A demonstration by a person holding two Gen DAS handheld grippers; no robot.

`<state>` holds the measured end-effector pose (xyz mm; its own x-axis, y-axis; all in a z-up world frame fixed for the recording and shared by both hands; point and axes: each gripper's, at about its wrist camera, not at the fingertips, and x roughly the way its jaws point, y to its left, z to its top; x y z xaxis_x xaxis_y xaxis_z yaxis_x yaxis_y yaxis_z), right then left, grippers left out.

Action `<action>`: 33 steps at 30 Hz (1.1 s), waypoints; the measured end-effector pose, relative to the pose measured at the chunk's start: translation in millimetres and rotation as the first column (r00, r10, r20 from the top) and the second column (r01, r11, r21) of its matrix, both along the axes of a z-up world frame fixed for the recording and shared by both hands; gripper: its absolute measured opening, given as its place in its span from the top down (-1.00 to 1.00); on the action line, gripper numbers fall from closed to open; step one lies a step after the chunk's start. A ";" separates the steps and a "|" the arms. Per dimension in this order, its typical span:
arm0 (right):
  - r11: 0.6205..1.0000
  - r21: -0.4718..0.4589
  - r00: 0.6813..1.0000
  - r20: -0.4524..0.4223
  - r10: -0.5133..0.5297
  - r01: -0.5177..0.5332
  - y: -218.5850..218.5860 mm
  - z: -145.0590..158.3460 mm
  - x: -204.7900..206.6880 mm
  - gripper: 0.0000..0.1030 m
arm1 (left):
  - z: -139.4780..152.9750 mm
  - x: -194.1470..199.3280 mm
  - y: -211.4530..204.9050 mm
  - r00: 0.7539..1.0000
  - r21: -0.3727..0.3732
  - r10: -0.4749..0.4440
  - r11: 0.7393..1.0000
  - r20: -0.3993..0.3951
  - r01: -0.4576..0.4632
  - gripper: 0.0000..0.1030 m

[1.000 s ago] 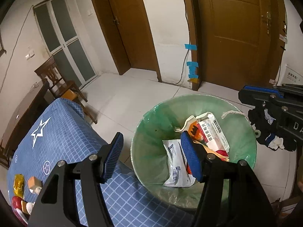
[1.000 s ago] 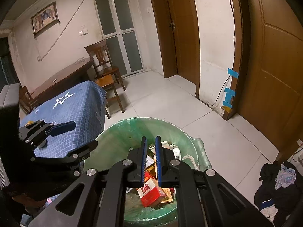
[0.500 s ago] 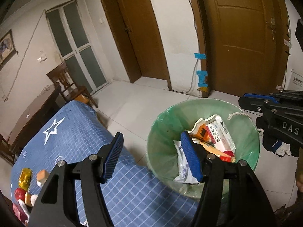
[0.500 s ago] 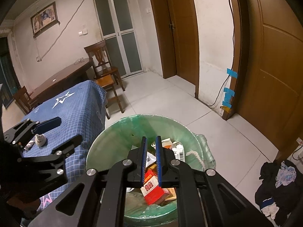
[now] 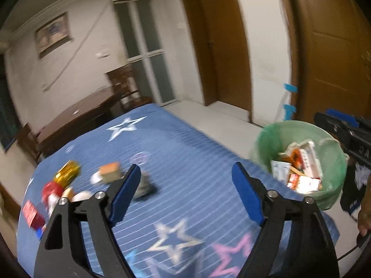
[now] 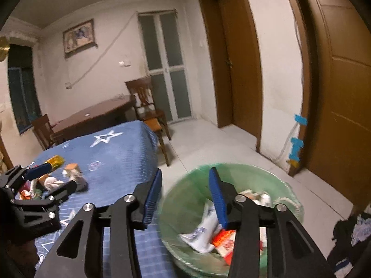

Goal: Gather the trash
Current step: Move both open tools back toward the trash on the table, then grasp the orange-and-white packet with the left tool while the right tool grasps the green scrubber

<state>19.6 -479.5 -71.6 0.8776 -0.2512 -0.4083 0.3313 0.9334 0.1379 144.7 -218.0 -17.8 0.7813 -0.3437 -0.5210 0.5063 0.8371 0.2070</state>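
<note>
A green-lined trash bin [image 5: 334, 136] [image 6: 183, 199] with cartons and wrappers inside stands on the floor by the table's corner. On the blue star tablecloth [image 5: 176, 139] [image 6: 120, 153] lie a gold wrapper [image 5: 67, 172], a red can [image 5: 52, 188], a red box [image 5: 32, 213], an orange-topped piece [image 5: 109, 172] and a grey crumpled wrapper [image 5: 145, 186]. My left gripper [image 5: 185, 192] is open and empty above the cloth, near the grey wrapper; it also shows in the right wrist view [image 6: 46, 180]. My right gripper [image 6: 185, 197] is open and empty at the bin's near-left rim.
A dark wooden table [image 6: 92, 118] and chairs [image 6: 148, 113] stand behind the blue table. Brown doors [image 6: 238, 69] line the right wall. Dark clothes [image 6: 354, 236] lie on the white tiled floor right of the bin.
My left gripper has swung left from over the bin to over the tablecloth. My right gripper has opened from shut and shifted left to the bin's edge.
</note>
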 end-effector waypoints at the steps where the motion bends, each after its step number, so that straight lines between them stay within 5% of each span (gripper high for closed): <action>1: 1.000 -0.015 1.000 0.008 0.013 -0.013 9.6 1.1 2.7 -0.04 | 1.6 2.9 14.6 0.999 -0.013 0.033 0.999 -0.004 -0.033 -0.53; 5: 0.995 -0.058 0.996 0.023 0.085 -0.083 48.9 3.3 17.0 -0.26 | 4.6 13.9 65.9 0.989 -0.052 0.145 0.988 -0.040 -0.147 -0.54; 13: 0.971 -0.040 0.972 -0.026 0.234 -0.235 117.6 -0.9 61.1 -0.49 | 4.0 39.2 186.4 0.920 -0.147 0.343 0.917 -0.190 -0.372 -0.55; 19: 0.930 -0.012 0.925 -0.115 0.363 -0.366 160.8 -8.4 108.0 -0.51 | 3.1 51.8 246.6 0.853 -0.184 0.454 0.844 -0.257 -0.504 -0.55; 22: 0.884 -0.003 0.876 -0.136 0.462 -0.467 190.9 -8.6 122.8 -0.51 | -4.7 48.1 279.1 0.820 -0.182 0.492 0.814 -0.291 -0.552 -0.55; 25: 0.842 -0.022 0.833 -0.163 0.530 -0.540 220.8 -9.5 135.5 -0.51 | -18.6 52.5 298.0 0.799 -0.188 0.467 0.806 -0.380 -0.561 -0.55; 33: 0.834 0.026 0.825 -0.134 0.549 -0.551 238.0 -9.5 152.0 -0.51 | -30.2 75.5 279.2 0.801 -0.156 0.444 0.829 -0.402 -0.537 -0.55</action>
